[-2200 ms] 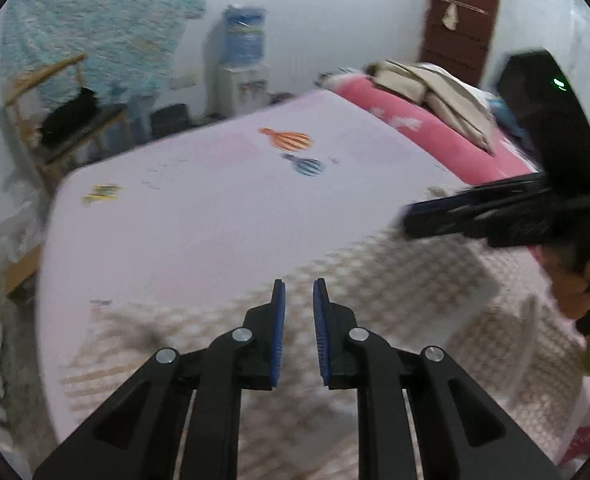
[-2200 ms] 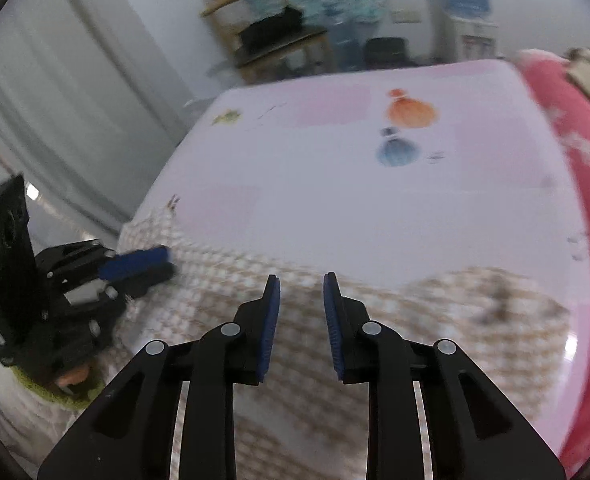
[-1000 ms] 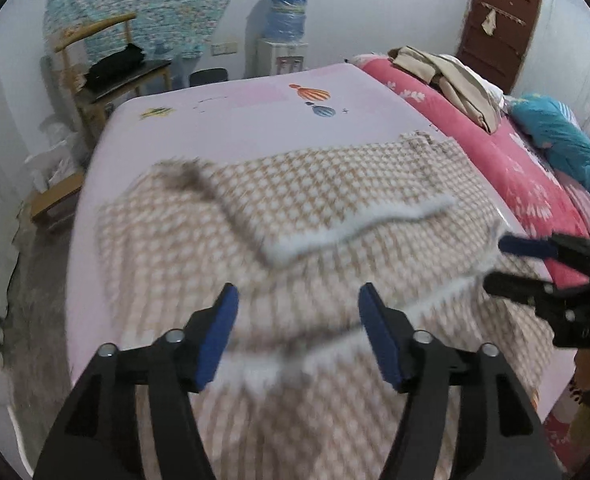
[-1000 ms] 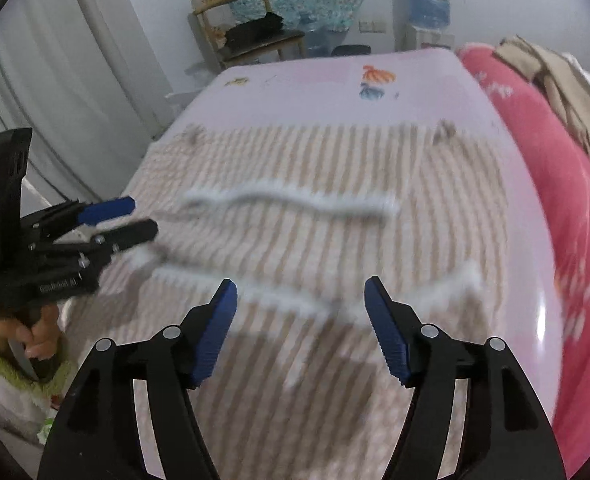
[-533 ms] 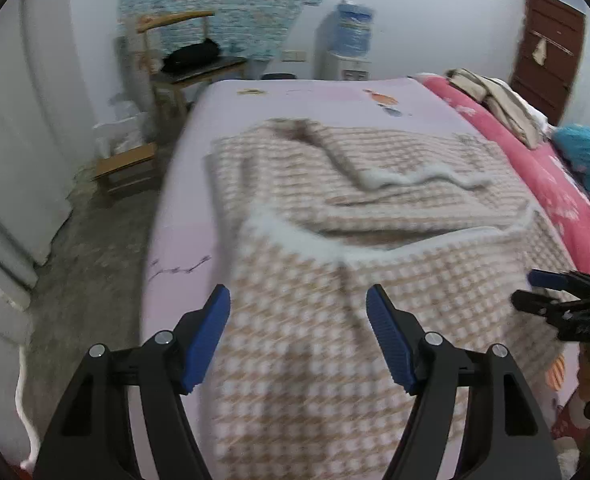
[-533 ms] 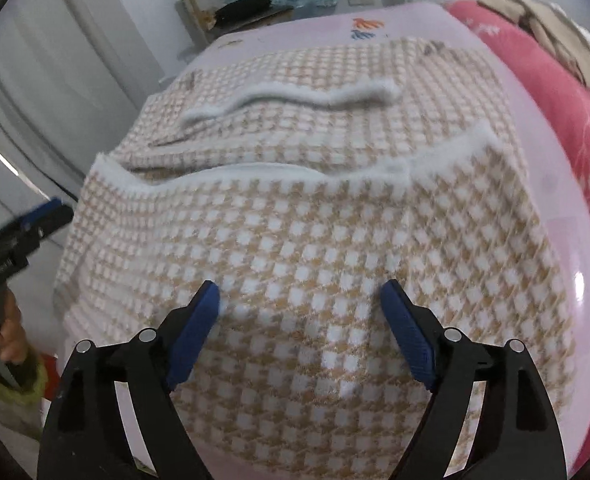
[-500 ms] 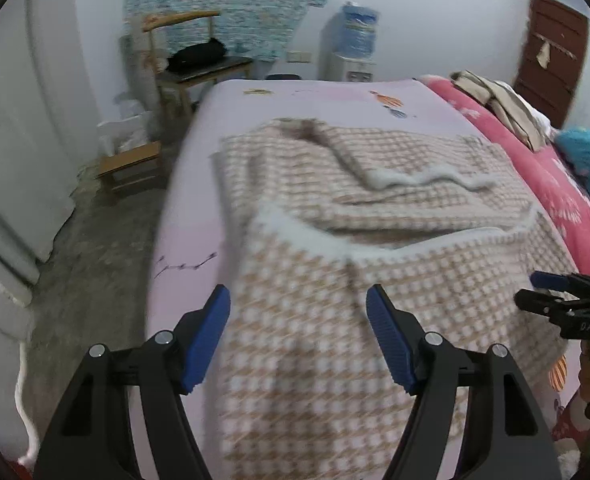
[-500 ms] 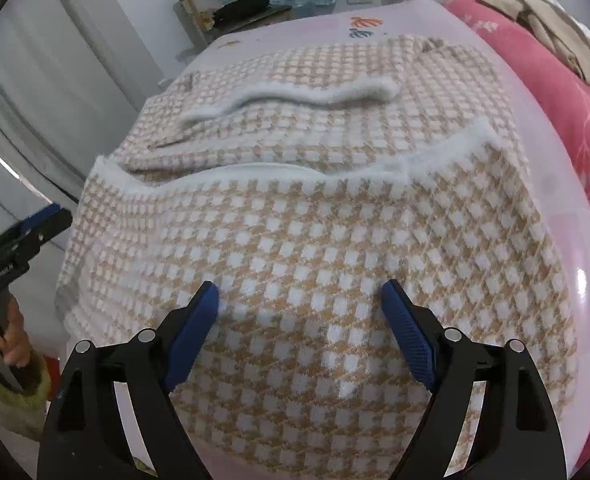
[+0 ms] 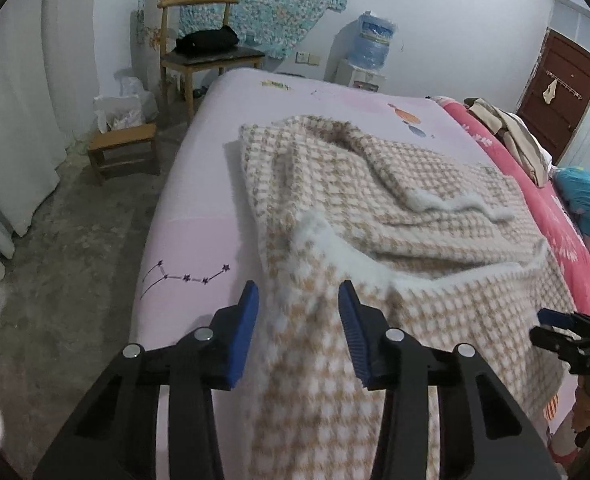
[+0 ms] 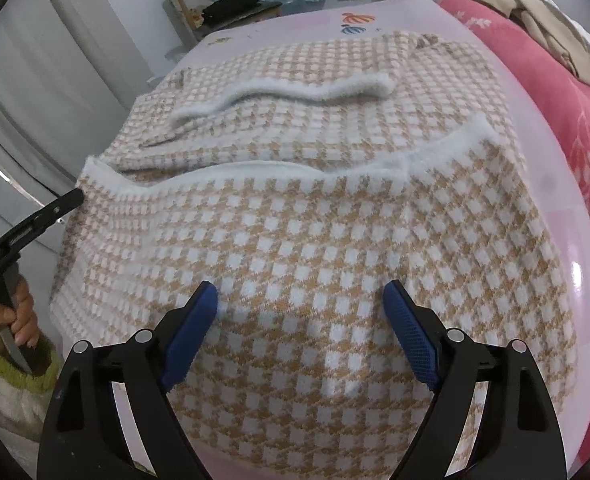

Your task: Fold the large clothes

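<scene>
Bedroom with pale walls; the working surface is a bed (image 9: pixel 199 240) under a pink sheet. Left gripper (image 9: pixel 298 312): jaws closing, with the left edge of a checked garment (image 10: pixel 315 240) between them, pads not yet pressing; probably a grasp for the next fold. Right gripper (image 10: pixel 301 322): jaws wide apart, hovering over the garment's near portion, holding nothing. The garment lies spread across the bed, its near part already turned back so a white fleecy edge (image 10: pixel 255 170) runs across its middle. Beyond the garment stand a wooden chair (image 9: pixel 203 52) and a water dispenser (image 9: pixel 369 56).
</scene>
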### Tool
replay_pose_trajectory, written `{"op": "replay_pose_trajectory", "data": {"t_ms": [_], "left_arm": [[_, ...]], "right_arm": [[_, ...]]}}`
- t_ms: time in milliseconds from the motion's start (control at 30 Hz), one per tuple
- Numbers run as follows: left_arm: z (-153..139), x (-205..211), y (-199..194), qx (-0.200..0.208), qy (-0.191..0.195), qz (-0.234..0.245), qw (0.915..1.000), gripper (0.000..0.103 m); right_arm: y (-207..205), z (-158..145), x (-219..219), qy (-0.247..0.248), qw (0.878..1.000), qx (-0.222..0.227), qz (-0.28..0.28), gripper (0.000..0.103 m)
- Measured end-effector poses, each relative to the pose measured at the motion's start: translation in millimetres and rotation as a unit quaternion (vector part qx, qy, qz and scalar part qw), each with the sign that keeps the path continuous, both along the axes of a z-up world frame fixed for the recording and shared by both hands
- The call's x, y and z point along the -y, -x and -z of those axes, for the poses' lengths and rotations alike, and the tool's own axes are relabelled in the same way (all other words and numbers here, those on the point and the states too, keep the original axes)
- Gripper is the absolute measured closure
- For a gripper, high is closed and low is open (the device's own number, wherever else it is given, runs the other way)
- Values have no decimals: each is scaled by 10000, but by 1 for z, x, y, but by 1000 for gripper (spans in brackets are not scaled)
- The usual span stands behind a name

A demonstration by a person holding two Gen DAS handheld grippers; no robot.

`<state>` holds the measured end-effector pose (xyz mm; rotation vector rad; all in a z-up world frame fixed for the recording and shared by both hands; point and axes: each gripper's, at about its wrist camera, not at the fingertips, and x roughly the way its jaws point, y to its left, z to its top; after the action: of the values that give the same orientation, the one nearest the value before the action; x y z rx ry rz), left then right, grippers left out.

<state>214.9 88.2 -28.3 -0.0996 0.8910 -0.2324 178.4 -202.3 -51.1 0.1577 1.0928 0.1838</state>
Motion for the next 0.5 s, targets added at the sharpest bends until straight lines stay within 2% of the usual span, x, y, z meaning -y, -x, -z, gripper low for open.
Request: {"op": "replay_pose_trajectory", "data": {"t_ms": [100,200,300,400,500], "left_arm": [[5,-1,-6,-160,215,53,9996,73],[-4,2,3,-53,391,210,9990,74],[-15,10,19,124,521,581,9969,74],[-14,17,22,132,462,795,9957,74],[-3,19,13,-55,349,763,9965,74]], "right_arm": [[-2,1,-3,40,10000,-34,19,22],[-3,1,-5,75,9999,-56,35,22],[-4,1,-6,76,9999,-69,53,22],[-4,1,-7,70,9999,-75,53,21],[-6,2,-8,77,9999,-82,64,21]]}}
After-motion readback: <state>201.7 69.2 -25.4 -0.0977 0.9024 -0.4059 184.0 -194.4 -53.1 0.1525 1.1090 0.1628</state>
